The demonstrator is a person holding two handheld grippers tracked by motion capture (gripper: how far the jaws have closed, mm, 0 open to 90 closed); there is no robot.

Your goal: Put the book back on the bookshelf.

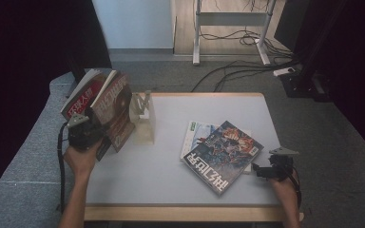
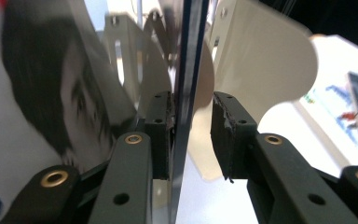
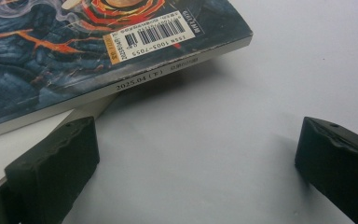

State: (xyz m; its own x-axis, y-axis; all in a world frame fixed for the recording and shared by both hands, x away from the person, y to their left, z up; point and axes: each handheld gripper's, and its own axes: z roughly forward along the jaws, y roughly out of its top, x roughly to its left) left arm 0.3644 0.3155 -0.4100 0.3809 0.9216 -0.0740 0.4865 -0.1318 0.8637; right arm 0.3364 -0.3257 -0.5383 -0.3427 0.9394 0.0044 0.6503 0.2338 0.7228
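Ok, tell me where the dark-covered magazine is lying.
In the high view, the dark-covered magazine lies flat at the table's right, atop a white magazine, just left of the right gripper.

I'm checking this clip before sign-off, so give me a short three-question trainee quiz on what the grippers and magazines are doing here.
1. True or false: the left gripper has magazines raised beside the white rack.
2. Which magazine lies nearest the right gripper?
A. the dark-covered magazine on top of the flat stack
B. one standing in the rack
C. one on the floor
3. Fill in: the right gripper's jaws are ____ and hold nothing.

Key
1. True; in the left gripper view a magazine's edge sits between the jaws, one pad against it, the other a little off.
2. A
3. open
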